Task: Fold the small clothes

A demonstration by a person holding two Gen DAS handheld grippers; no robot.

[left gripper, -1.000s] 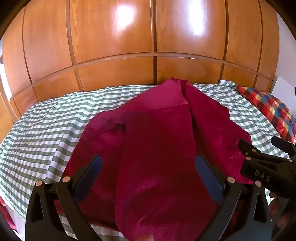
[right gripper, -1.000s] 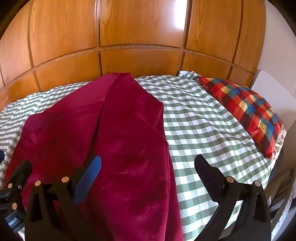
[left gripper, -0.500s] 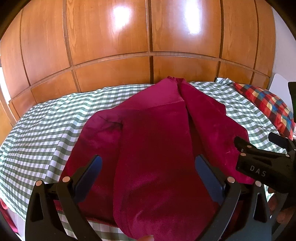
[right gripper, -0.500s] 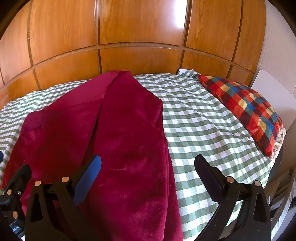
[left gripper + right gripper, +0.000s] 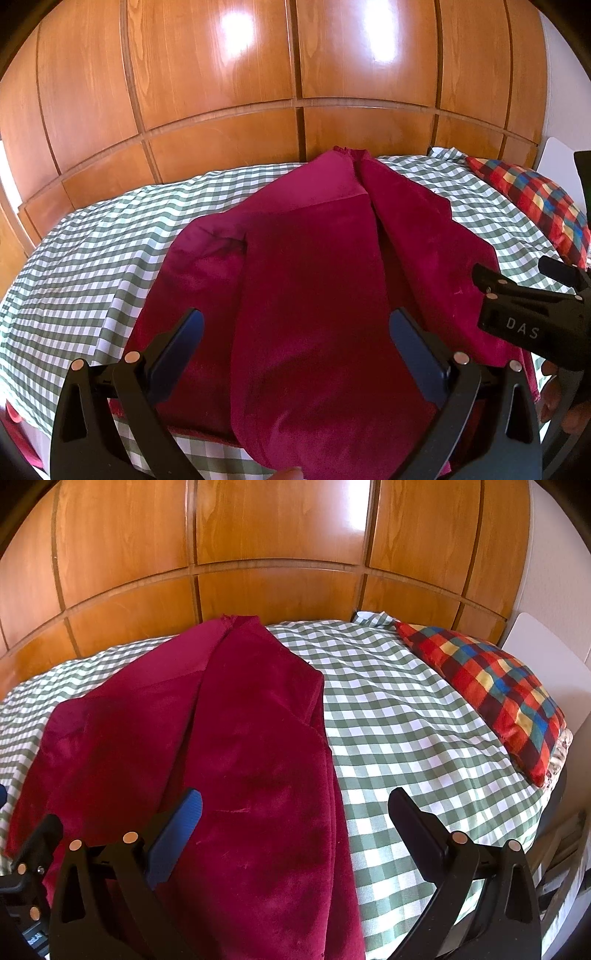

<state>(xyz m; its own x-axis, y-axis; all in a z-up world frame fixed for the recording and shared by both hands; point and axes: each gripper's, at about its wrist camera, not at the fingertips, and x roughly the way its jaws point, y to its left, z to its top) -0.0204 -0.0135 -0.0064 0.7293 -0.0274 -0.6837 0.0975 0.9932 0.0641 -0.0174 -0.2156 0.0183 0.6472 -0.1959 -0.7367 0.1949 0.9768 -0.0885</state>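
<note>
Checked bedspread [image 5: 406, 716] carries folded crimson garment [image 5: 314, 295]; left tool [image 5: 295, 332], right tool [image 5: 293, 812] both spread, empty

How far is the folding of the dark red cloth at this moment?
Done: both long sides of the red garment are already folded toward its middle on the checked bed. In hand: nothing; left gripper and right gripper hover with open jaws. Left: probably folding it across into a compact stack.

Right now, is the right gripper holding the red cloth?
No, the right gripper is open above the red cloth, with nothing between its fingers.
</note>
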